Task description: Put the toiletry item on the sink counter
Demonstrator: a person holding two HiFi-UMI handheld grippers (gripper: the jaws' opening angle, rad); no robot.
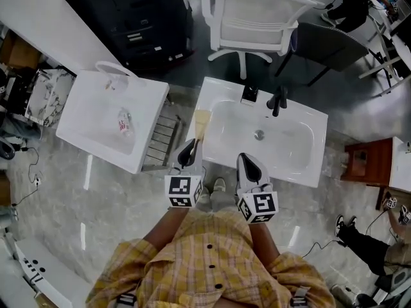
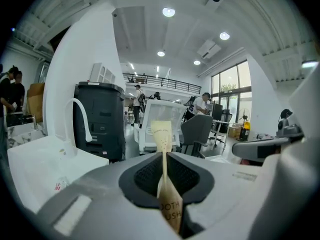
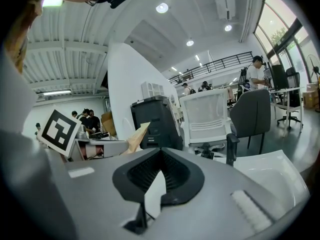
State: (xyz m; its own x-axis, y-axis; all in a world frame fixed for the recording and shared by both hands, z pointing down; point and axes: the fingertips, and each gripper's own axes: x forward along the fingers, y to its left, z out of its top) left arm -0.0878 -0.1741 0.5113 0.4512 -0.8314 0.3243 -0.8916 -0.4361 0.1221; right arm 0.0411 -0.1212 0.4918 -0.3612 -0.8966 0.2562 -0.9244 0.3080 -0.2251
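White sink counter (image 1: pixel 292 172) in an open workshop: the left gripper (image 1: pixel 191 147), held out level from the person's waist, has its jaws pinched almost together on a slim tan paper toothbrush packet (image 1: pixel 202 124), which juts forward over the counter's left edge. The right gripper (image 1: pixel 248 162) hovers at the front edge, jaws together and empty.

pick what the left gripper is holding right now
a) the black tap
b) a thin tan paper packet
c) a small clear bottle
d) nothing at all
b: in the left gripper view, the left gripper has its jaws pressed on a thin tan paper packet that stands up between them. The letters printed low on it look like part of the word toothbrush.
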